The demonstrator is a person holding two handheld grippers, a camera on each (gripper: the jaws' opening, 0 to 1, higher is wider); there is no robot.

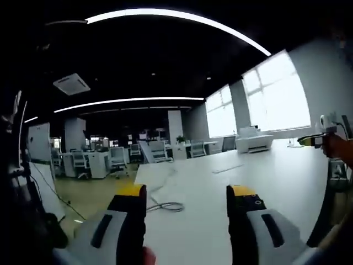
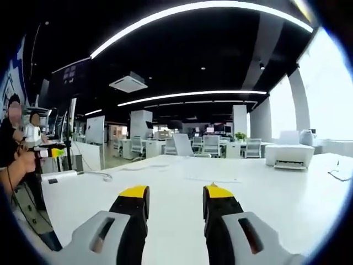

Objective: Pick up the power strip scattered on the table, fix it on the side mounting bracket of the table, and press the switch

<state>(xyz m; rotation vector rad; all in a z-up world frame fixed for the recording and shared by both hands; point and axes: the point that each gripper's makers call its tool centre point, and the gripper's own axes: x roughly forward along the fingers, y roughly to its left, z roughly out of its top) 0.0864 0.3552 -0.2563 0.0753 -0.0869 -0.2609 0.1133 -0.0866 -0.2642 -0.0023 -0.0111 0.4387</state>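
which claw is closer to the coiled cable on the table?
Left. The coiled cable lies just ahead of the left claw, beside its left jaw. The right claw is farther away, with the cable off to its left across the table.

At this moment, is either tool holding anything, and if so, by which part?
Nothing is held. The left tool and the right tool are both open above the white table, with only bare tabletop showing between their jaws.

- Daylight floods through the windows (image 1: 265, 96), blown out to white glare.
- Ceiling light strips (image 2: 193, 95) bow under fisheye distortion.
- The ceiling is dark; the white table (image 2: 287, 193) is bright.
- Soft blur throughout.
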